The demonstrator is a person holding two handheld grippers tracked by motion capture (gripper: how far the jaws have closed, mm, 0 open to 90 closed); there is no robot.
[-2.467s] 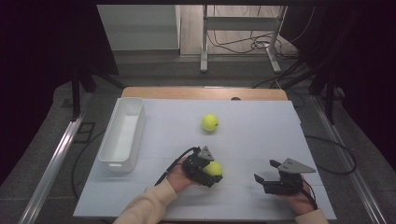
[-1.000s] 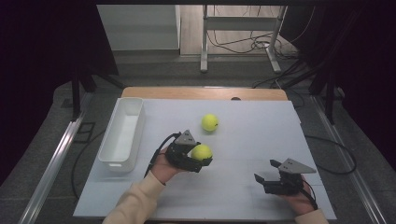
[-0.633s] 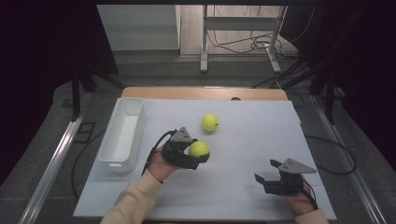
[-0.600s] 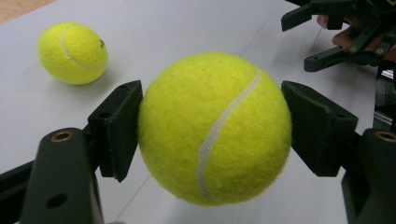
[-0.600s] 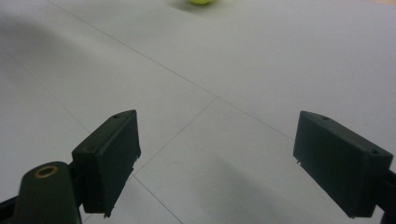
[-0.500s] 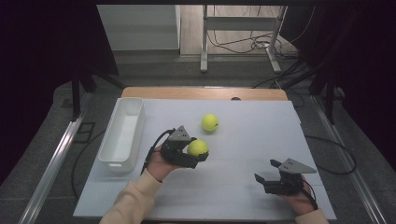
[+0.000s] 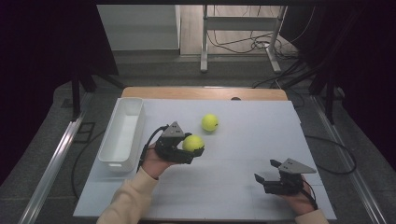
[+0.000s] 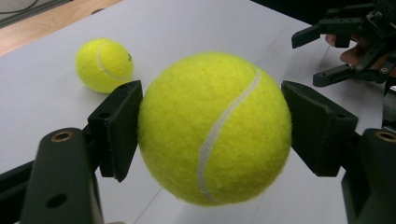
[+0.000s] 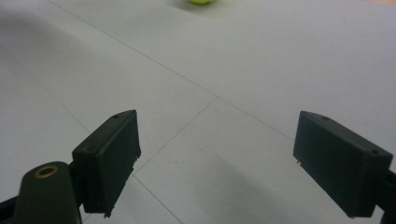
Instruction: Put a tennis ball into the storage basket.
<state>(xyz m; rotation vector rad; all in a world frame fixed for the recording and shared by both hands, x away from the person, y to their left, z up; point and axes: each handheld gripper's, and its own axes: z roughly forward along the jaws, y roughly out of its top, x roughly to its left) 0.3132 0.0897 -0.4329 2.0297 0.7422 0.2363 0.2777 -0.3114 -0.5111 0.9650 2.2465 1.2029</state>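
Observation:
A yellow tennis ball [image 7: 193, 142] [image 8: 215, 128] sits between the black jaws of my left gripper [image 7: 190, 148] [image 8: 212, 128], which is shut on it and holds it above the white table [image 7: 243, 182]. A second tennis ball [image 7: 209, 122] [image 8: 104, 64] rests on the table just beyond. My right gripper [image 7: 265, 172] [image 9: 217, 161] stands open near the front right of the table, nothing between its jaws. The left gripper view shows that right gripper [image 8: 322, 56] farther off at the upper right. The second ball's lower edge [image 9: 198, 1] peeks in at the top of the right gripper view.
A long white bin [image 7: 122, 132] stands along the left side of the table, left of my left hand. A wooden strip [image 7: 205, 93] runs along the table's far edge. Beyond are a desk's legs [image 7: 204, 42] and cables on the floor.
My left gripper has carried the held ball up the table and leftward, toward the bin and nearer the second ball. The right gripper has stayed where it was.

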